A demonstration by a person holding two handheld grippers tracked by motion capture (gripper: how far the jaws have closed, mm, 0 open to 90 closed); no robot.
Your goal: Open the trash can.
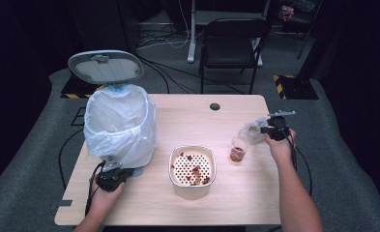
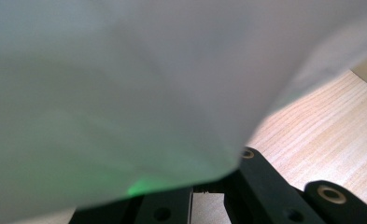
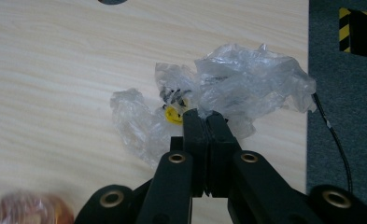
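Observation:
A bin lined with a white plastic bag (image 1: 120,123) stands at the table's left, its grey lid (image 1: 105,66) tipped up and open. My left gripper (image 1: 112,174) sits low against the bin's front; the white bag (image 2: 125,93) drapes over its fingers (image 2: 260,182) and hides the tips. At the right edge, my right gripper (image 3: 203,114) is shut on a crumpled clear plastic wrapper (image 3: 246,88) with a yellow mark, held just over the table. The same wrapper (image 1: 253,129) hangs beside the right gripper (image 1: 273,129).
A white container (image 1: 192,186) with a perforated insert and red scraps sits at the centre front. A clear cup (image 1: 238,150) with red contents stands just left of the wrapper. A cable hole (image 1: 214,106) marks the far edge; a black chair (image 1: 231,41) stands beyond.

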